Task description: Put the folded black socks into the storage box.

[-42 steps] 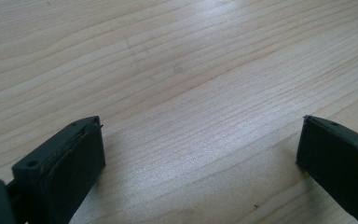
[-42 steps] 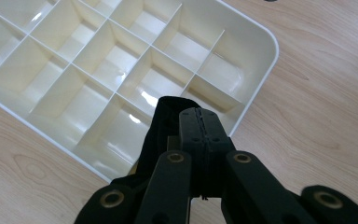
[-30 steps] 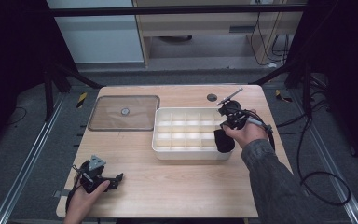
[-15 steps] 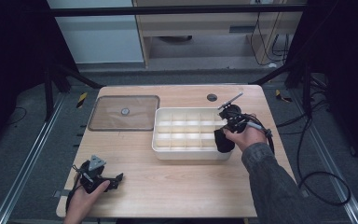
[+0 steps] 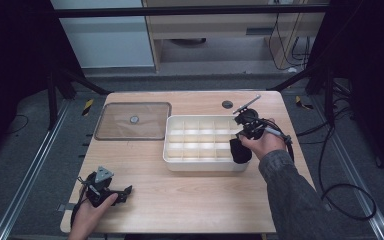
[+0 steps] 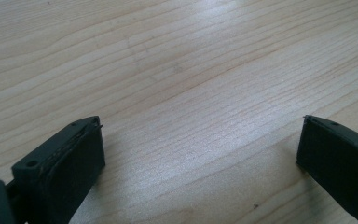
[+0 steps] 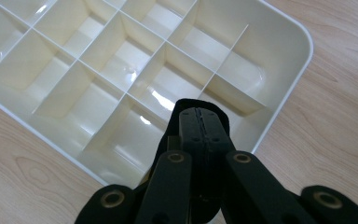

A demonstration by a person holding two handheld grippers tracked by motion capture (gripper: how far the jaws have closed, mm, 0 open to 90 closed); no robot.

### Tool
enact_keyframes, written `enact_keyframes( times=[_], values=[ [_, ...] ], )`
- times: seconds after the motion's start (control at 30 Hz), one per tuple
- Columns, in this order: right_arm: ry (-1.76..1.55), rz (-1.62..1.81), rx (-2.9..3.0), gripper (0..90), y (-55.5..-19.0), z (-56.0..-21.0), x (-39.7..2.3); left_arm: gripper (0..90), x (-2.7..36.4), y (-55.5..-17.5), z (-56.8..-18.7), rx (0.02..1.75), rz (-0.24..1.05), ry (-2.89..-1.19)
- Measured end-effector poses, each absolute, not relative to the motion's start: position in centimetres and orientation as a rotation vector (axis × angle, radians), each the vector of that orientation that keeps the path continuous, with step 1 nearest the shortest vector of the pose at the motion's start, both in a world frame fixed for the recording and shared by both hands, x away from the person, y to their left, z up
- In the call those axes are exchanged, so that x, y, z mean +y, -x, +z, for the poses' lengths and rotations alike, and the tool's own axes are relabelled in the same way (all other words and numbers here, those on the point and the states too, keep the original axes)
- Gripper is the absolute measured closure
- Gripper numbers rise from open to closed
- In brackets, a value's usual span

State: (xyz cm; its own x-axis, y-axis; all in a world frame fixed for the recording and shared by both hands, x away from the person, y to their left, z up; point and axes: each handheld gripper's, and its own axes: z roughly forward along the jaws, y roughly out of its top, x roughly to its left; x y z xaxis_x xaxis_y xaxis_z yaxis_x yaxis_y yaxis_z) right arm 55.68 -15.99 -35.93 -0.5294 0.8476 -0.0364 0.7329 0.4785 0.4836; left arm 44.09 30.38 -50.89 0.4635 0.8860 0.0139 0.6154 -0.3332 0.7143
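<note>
Closed right gripper [image 7: 199, 122] over cream divided tray [image 7: 279, 37], wooden table [image 7: 340, 116] beneath.

Table [image 5: 190, 200]: pale wood, visible grain, smooth satin finish; compartment tray [image 7: 279, 28]: cream plastic, glossy, with bright reflections; lid [image 5: 132, 121] at upper left of the high view: clear plastic, smooth; left gripper [image 6: 200, 154] and right gripper [image 7: 199, 116]: black matt plastic.

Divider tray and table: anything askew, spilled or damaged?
Nothing stands out. The cream plastic divider tray sits square on the wooden table, compartments empty, its clear flat lid lying flat beside it. The right gripper hangs shut above the tray's corner; the left gripper is open.
</note>
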Motion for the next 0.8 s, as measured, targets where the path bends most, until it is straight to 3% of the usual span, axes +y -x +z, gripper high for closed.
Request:
enact_keyframes(
  times=[0.8],
  values=[
    [-1.375, 0.529, 2.464, 90.0, -56.3, -39.2, -16.2, 0.0, 30.4, -44.1, -50.9, 1.241, 0.539, -2.075]
  ],
)
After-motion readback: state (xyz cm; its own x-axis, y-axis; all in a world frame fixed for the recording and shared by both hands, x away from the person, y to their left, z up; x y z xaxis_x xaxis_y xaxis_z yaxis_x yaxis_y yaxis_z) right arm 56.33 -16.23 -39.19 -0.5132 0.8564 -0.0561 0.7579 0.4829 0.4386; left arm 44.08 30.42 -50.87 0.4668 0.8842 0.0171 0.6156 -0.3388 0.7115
